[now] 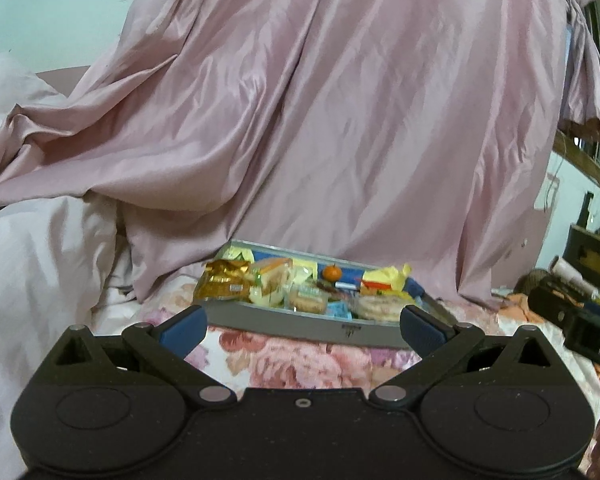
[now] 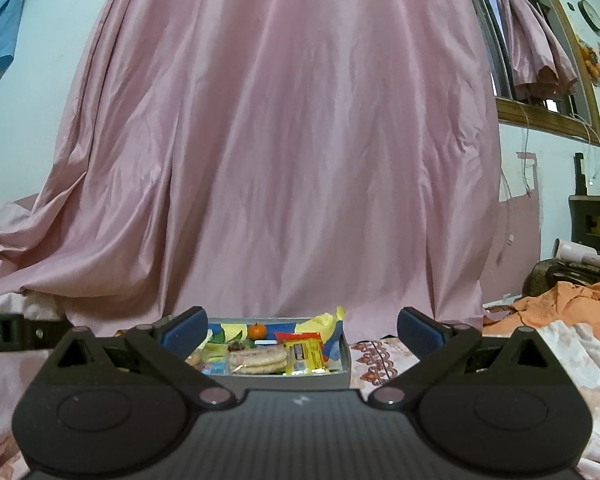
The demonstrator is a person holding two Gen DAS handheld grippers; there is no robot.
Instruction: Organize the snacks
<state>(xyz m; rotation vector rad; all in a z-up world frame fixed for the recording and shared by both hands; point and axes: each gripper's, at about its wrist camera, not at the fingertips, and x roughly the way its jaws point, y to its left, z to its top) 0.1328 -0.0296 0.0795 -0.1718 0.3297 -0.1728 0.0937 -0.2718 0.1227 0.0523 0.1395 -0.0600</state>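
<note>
**Snags waiting around a crowded snack box**

Snacks lie heaped in the shallow grey rectangular box (image 1: 300, 326), low centre of the left wrist view, on the floral bedspread (image 1: 300, 360). The left tool (image 1: 302, 326) stands wide open, holding nothing, short of the box's near wall. A crinkled gold foil packet (image 1: 222, 282) overhangs the box's left end; a careless nudge would likely tip it onto the bed. The small round orange fruit (image 1: 332, 273) could roll if neighbours shift. At right edge, the other black tool body sits close, so the two may collide when reaching together.

In the right wrist view, the right tool (image 2: 302, 330) is likewise spread wide and empty, the same box (image 2: 280, 380) low centre. Stacked pale round biscuits in clear wrap (image 2: 258, 358) touch a yellow-and-red packet (image 2: 304, 352); closing there might pinch both, or crush the biscuits. The soft bed may let the box slide when pushed.
</note>
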